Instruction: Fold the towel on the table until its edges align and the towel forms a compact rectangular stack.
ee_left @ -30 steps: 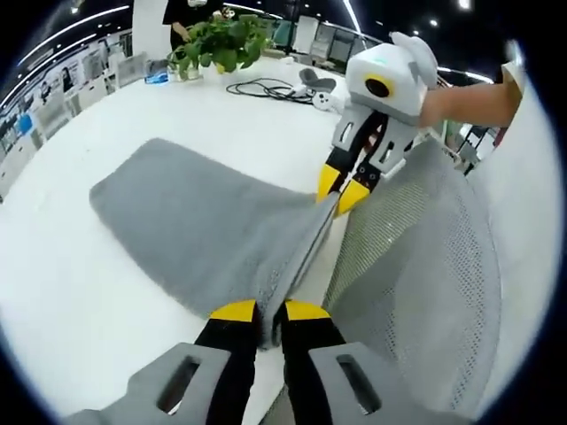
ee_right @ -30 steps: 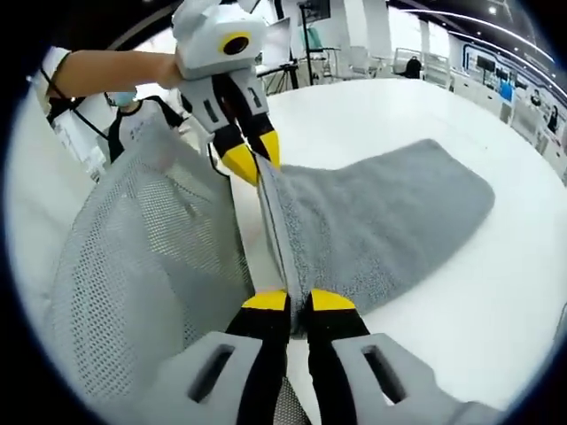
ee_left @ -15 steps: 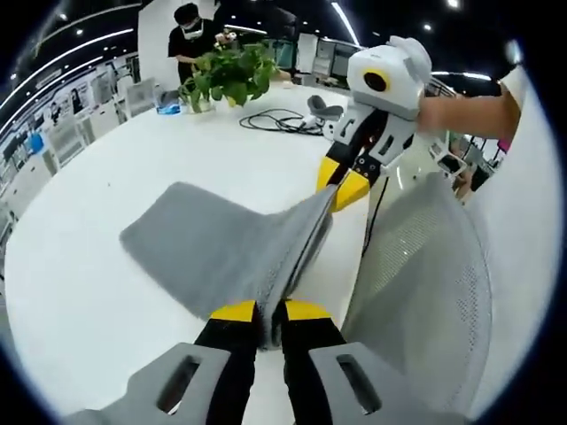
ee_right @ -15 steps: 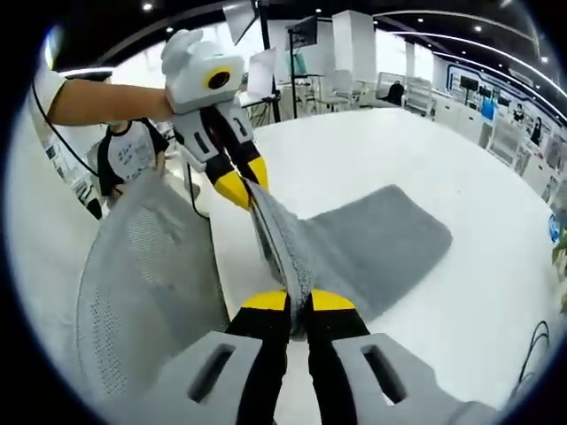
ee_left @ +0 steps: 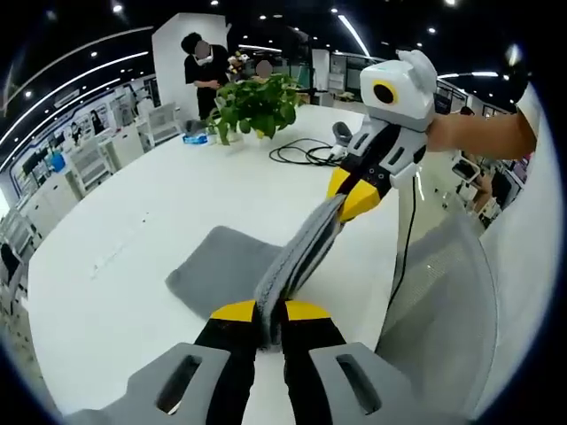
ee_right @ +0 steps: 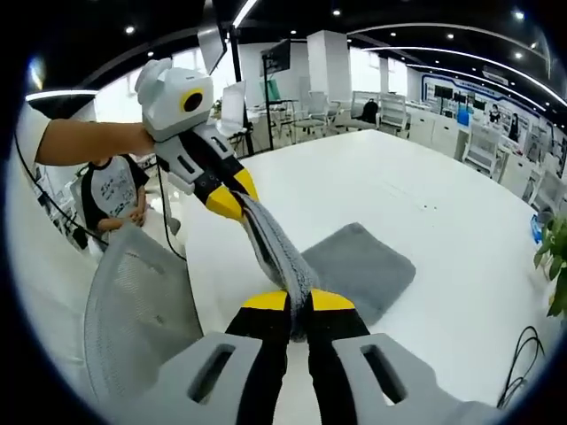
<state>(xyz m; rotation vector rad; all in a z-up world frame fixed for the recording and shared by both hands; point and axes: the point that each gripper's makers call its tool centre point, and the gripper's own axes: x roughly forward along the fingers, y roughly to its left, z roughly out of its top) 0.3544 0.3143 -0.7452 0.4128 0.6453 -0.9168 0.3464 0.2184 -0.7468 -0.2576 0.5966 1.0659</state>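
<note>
A grey towel (ee_left: 232, 266) hangs from both grippers, its raised edge stretched between them and its lower part resting on the white table (ee_left: 115, 230). My left gripper (ee_left: 269, 311) is shut on one corner of that edge. My right gripper (ee_right: 299, 301) is shut on the other corner. In the left gripper view the right gripper (ee_left: 354, 197) holds the far end of the edge, up and to the right. In the right gripper view the towel (ee_right: 354, 266) trails down to the table (ee_right: 443, 212), and the left gripper (ee_right: 232, 202) grips its far corner.
A grey mesh office chair (ee_left: 443, 301) stands at the table's edge, seen too as the chair (ee_right: 142, 310). A potted plant (ee_left: 257, 102), black cables (ee_left: 310, 152) and a small grey object lie at the table's far end. People stand behind the plant; another person (ee_right: 111, 190) sits past the chair.
Both grippers have risen together with the towel's edge. More of the towel has left the table, and the part still lying on it looks smaller and farther below.
</note>
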